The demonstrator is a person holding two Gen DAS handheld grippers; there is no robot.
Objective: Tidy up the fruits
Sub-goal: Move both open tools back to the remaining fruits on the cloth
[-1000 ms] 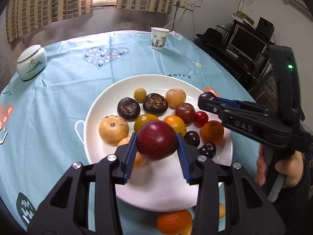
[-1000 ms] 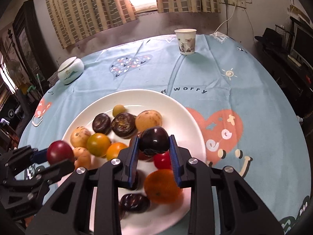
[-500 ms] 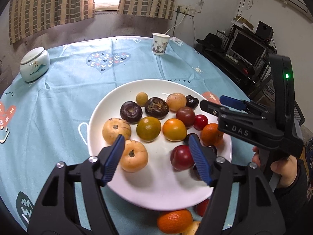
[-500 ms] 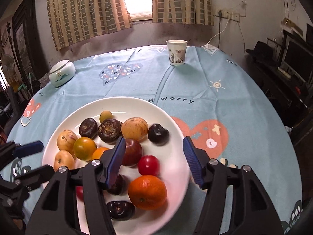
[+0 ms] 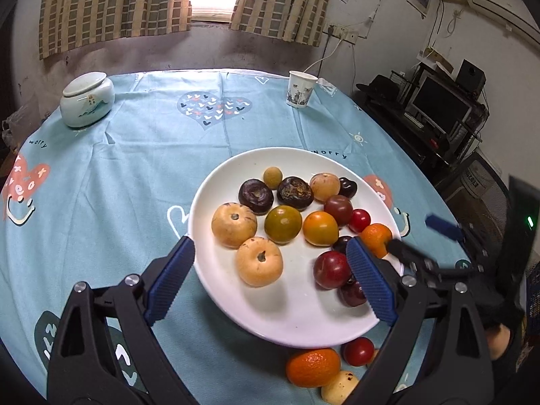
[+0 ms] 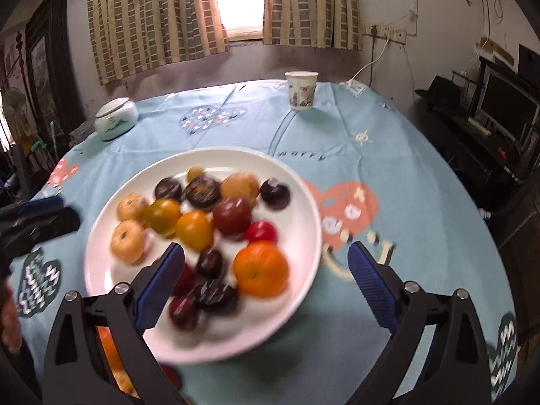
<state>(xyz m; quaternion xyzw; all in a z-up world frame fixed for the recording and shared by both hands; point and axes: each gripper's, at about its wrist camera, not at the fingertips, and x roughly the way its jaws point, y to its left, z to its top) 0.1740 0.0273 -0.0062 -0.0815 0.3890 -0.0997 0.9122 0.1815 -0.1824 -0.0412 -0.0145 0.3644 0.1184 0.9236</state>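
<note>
In the right wrist view the fruit on the round white plate (image 6: 303, 202) is smeared by motion blur. Near the tabletop's near edge, a pale speckled fruit (image 5: 341, 386) sits half hidden behind the left gripper's black arm; beside it, perhaps another fruit, too hidden to identify.

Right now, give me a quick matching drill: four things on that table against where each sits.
Things:
1. paper cup
2. lidded ceramic jar
3. red plum
4. loose orange

Places:
A. on the cloth below the plate's near rim
B. on the white plate, beside the left gripper's right finger
C. far left of the table
D. far side of the table, right of the heart print

Pairs: 1-D, 2-C, 3-B, 4-A
</note>
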